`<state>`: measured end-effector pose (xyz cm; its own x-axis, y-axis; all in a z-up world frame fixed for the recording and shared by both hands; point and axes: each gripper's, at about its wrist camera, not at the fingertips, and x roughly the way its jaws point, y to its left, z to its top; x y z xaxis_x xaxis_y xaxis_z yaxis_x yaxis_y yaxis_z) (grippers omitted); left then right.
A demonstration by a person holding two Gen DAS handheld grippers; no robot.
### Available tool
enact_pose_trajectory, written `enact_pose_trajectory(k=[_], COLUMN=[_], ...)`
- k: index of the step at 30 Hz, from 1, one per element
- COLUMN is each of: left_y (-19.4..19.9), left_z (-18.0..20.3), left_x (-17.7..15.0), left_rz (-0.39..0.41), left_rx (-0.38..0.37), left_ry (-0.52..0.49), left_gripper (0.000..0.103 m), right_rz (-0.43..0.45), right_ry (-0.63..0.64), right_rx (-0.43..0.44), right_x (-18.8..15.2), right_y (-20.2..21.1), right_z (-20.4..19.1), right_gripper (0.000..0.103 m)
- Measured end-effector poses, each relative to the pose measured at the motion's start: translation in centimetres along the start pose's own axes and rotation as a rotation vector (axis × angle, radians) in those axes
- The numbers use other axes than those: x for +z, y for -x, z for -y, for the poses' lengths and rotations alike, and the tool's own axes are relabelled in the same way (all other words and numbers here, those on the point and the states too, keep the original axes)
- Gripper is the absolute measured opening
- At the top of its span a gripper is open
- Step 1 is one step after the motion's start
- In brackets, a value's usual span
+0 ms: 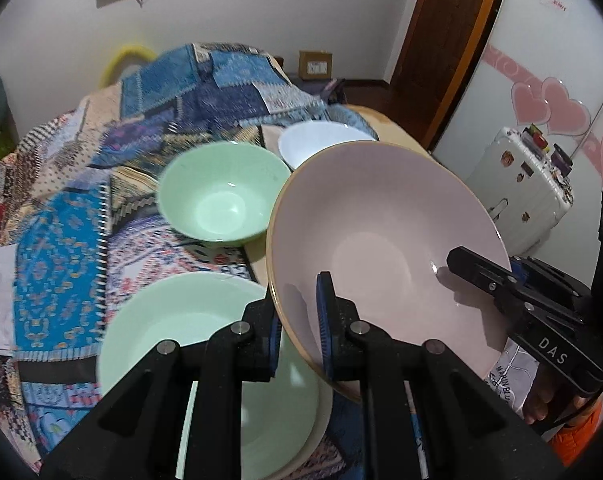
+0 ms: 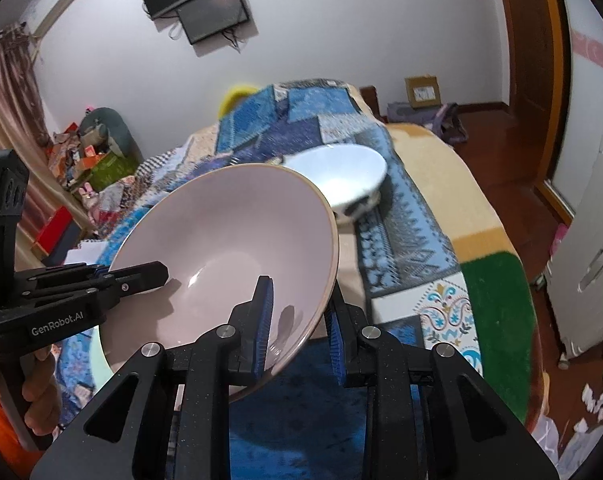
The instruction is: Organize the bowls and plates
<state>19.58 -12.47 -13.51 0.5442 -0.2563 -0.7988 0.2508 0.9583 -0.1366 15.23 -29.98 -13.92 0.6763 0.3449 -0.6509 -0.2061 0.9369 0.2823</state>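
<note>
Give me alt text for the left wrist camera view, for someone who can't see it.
Both grippers hold a tilted pink bowl by its rim: the left gripper near the camera, the right gripper opposite. Behind, on a patterned quilt, sit a green plate, a green bowl and a white bowl.

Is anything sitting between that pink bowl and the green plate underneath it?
Nothing visible does. The pink bowl, held tilted at its rim by the left gripper and right gripper, hangs partly over the green plate, whose visible surface is bare. The green bowl sits farther back.
</note>
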Motion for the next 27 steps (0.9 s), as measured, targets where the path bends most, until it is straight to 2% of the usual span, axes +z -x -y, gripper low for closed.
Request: enact_pose_trajectory(k=[12, 27], left_y=[7.8, 13.5], left_z=[-4.4, -12.2], left_x=[-2.5, -6.8], left_rz=[0.090, 0.133], left_rx=[0.064, 0.172], left_ry=[0.054, 0.177], left_gripper=[0.016, 0.016], right_rz=[0.051, 0.020], right_ry=[0.090, 0.193], right_rx=[0.068, 0.195], right_x=[0.4, 0.0], right_y=[0.8, -2.3], right_z=[-6.5, -14.2], right_gripper=[0.023, 0.023])
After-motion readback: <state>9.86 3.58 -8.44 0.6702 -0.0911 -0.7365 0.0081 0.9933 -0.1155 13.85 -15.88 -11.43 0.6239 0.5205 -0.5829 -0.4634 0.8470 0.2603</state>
